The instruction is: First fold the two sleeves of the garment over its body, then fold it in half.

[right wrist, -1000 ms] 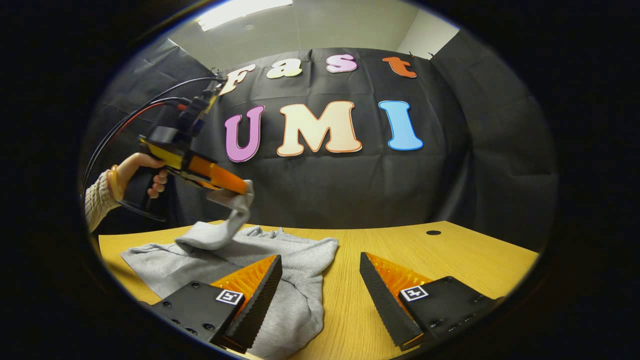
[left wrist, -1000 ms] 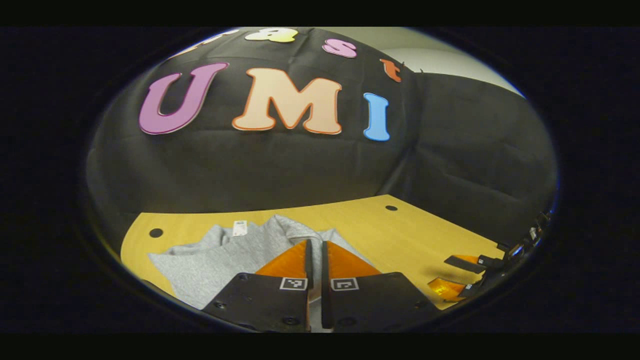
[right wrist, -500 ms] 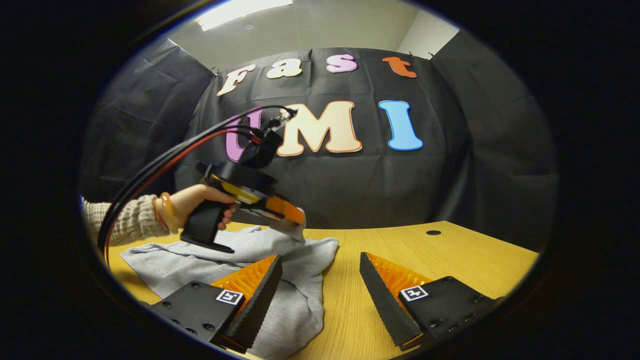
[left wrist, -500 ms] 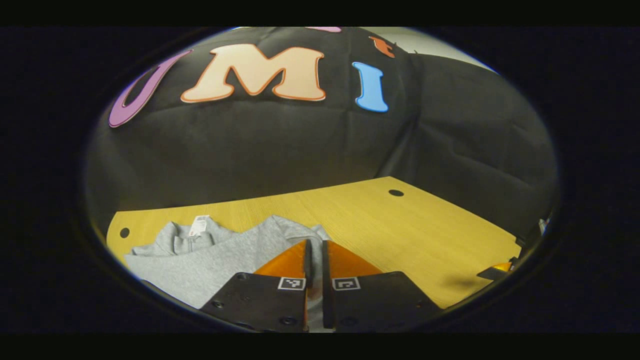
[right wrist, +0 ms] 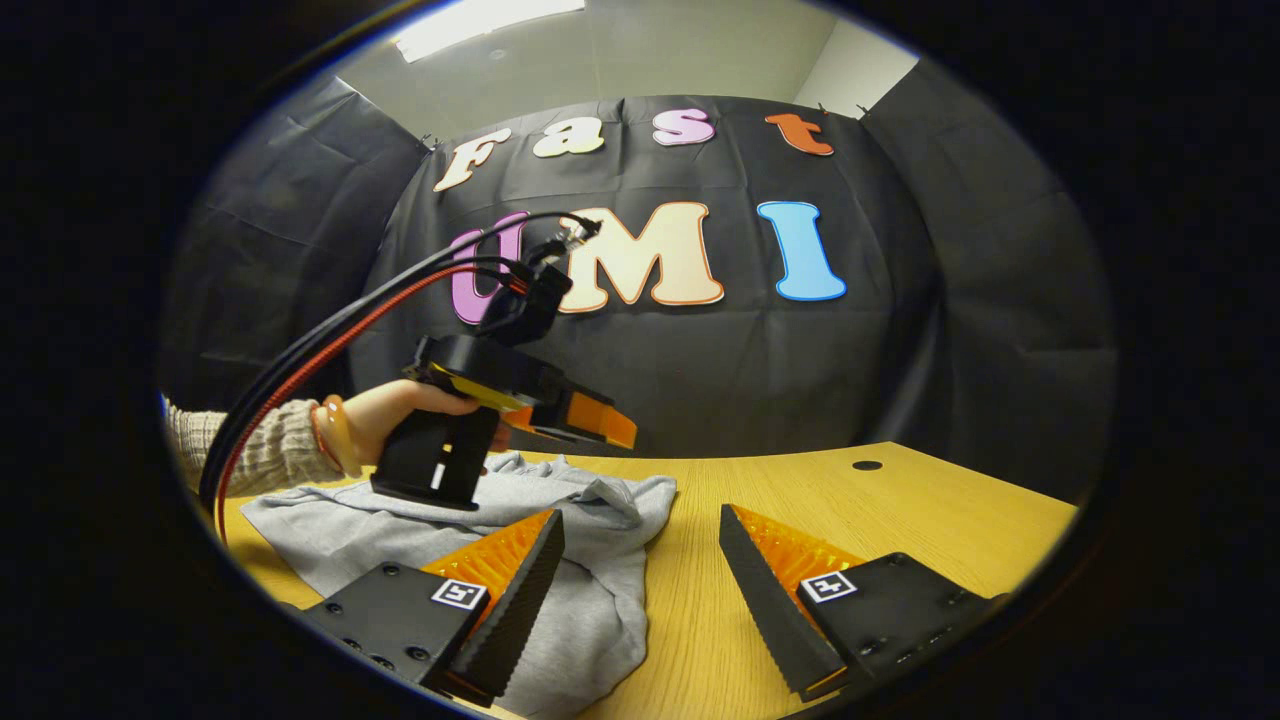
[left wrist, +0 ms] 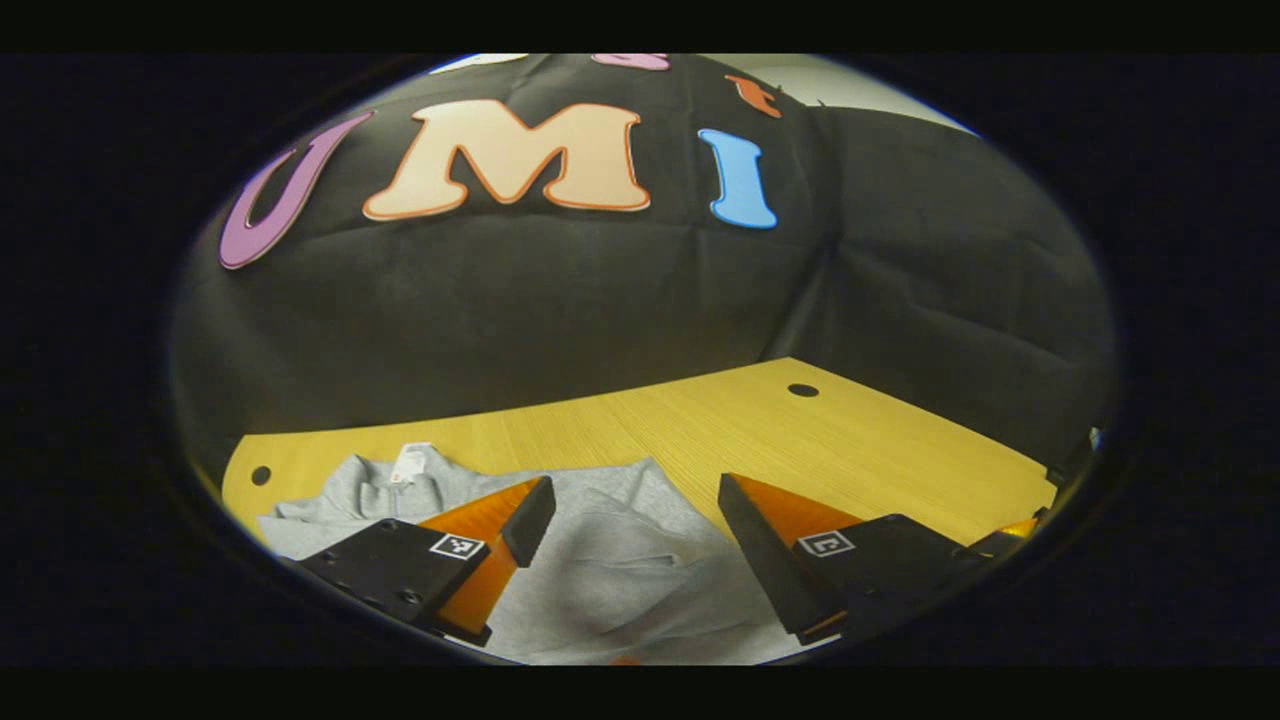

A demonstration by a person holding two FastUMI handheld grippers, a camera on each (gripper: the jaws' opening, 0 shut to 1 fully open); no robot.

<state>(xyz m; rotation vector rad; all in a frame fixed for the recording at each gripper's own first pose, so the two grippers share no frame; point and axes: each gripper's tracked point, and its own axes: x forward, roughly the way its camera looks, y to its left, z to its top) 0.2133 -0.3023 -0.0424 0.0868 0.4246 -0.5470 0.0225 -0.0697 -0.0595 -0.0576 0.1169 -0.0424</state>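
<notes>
Left gripper view shows the left gripper (left wrist: pixel 635 520) at the bottom of the frame with its jaws spread wide and nothing between them, poised over the grey garment (left wrist: pixel 600 570), which lies crumpled in the lower left and lower centre of the picture on the wooden table (left wrist: pixel 800 450). A white tag (left wrist: pixel 410 462) sits at the garment's collar toward the left, and a small dark hole (left wrist: pixel 803 390) marks the tabletop at the upper right of the wood. Right gripper view has the right gripper (right wrist: pixel 640 545) at the bottom centre, its jaws also wide apart, one finger (right wrist: pixel 520 590) over the garment's right edge and the other over bare wood; whether that finger touches the cloth is hard to judge. In this view the garment spreads across the lower left, with a bunched fold near the middle of the frame. Above it, left of centre, a hand (right wrist: pixel 385 420) in a knitted sleeve (right wrist: pixel 255 455) grips the handle of the left gripper, from which black and red cables (right wrist: pixel 330 340) arc up and away toward the left edge.
</notes>
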